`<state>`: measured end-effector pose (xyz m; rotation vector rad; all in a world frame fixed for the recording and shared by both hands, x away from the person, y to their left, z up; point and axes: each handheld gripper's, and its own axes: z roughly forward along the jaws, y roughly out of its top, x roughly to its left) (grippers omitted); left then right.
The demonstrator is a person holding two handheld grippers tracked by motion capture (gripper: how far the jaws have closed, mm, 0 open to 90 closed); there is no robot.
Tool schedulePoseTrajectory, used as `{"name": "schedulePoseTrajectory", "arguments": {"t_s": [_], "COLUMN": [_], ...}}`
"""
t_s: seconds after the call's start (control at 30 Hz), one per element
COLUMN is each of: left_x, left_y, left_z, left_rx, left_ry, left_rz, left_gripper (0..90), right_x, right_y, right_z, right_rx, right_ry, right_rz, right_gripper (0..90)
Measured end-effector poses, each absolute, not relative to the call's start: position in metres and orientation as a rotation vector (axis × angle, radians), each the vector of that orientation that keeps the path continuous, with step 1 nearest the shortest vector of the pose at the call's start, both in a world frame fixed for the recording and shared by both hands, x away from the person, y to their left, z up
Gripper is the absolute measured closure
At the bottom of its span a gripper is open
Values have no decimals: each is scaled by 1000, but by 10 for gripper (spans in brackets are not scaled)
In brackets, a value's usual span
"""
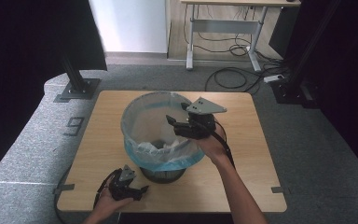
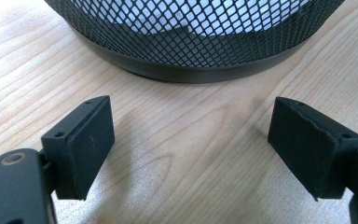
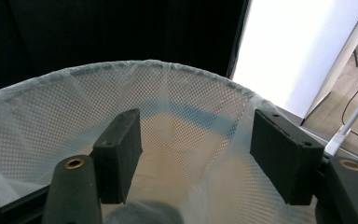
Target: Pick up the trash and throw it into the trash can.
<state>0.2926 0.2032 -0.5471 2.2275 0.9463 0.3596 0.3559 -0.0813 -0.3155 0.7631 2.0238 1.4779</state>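
Note:
A black mesh wastebasket (image 1: 163, 173) stands in the middle of the wooden table (image 1: 242, 140), lined with a pale blue translucent bag (image 1: 142, 119) folded over its rim. My right gripper (image 1: 176, 116) hovers open over the basket's right rim, its jaws pointing inward above the bag (image 3: 74, 107). Nothing lies between its pads (image 3: 121, 144). My left gripper (image 1: 142, 190) rests low near the table's front edge, just left of the basket's base (image 2: 191, 70), open and empty, with its pads (image 2: 86, 140) wide apart over bare wood.
Black curtains hang at left and right. A metal stand foot (image 1: 77, 88) sits beyond the table's far left corner. A desk frame (image 1: 223, 28) and loose cables (image 1: 235, 77) lie on the grey carpet behind.

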Motion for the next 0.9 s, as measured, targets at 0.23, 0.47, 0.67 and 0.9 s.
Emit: {"name": "schedulePoseTrajectory", "arguments": {"t_s": [0.23,0.47,0.67,0.9], "left_x": [293,293,293,293], "left_y": [203,203,203,203], "left_z": [-547,-547,-547,-547], "left_rx": [2228,2228,2229,2229], "left_ry": [946,946,946,946], "left_rz": [360,360,359,359], "left_gripper": [144,144,144,144], "right_x": [350,342,334,326], "right_y": [-96,-119,-136,-159], "right_z": [-316,-321,-325,-331], "right_rx": [775,807,832,873], "right_ry": [2004,1975,1946,1917], "right_rz": [1484,1484,1489,1491], "right_gripper": [325,324,324,324]}}
